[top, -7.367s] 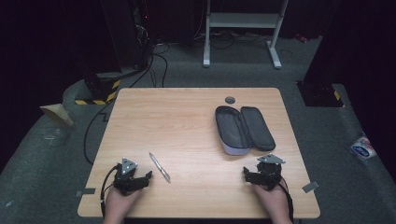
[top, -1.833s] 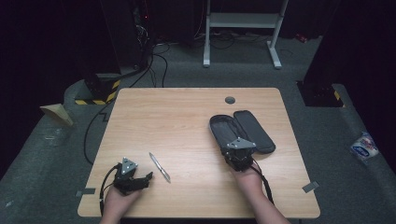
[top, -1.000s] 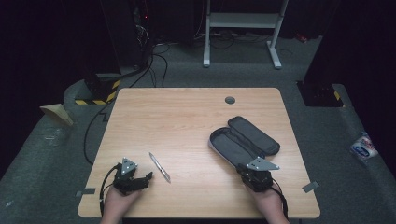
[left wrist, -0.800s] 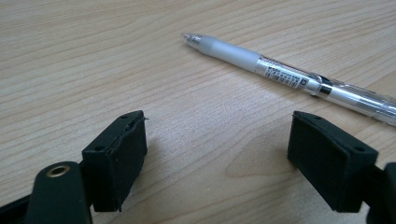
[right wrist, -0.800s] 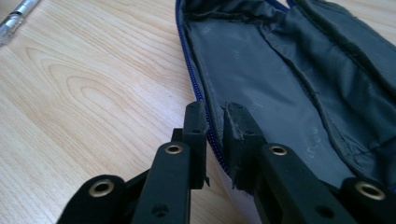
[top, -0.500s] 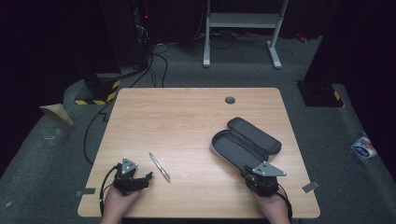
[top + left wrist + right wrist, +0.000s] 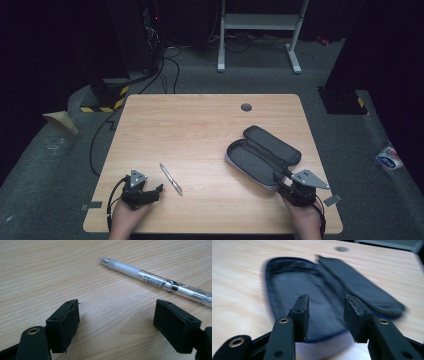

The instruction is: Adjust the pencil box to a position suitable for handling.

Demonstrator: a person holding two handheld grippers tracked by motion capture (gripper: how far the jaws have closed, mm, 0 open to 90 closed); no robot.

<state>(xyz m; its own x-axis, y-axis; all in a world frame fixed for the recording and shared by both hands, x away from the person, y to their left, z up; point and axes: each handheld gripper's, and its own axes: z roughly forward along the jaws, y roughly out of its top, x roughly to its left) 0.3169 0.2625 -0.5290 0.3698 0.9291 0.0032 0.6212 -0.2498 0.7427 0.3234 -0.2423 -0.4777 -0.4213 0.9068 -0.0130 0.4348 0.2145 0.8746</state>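
Near table edge: left gripper with jaws wide apart on bare wood just short of the pen; right gripper parted (empty) at the open pencil case, farther right.

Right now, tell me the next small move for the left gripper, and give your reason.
Probably ease the left gripper forward until its open jaws straddle the pen, then close. The pen lies flat on the table, just beyond the jaws and untouched, while the pencil case lies open by the right gripper, apparently ready to receive it.
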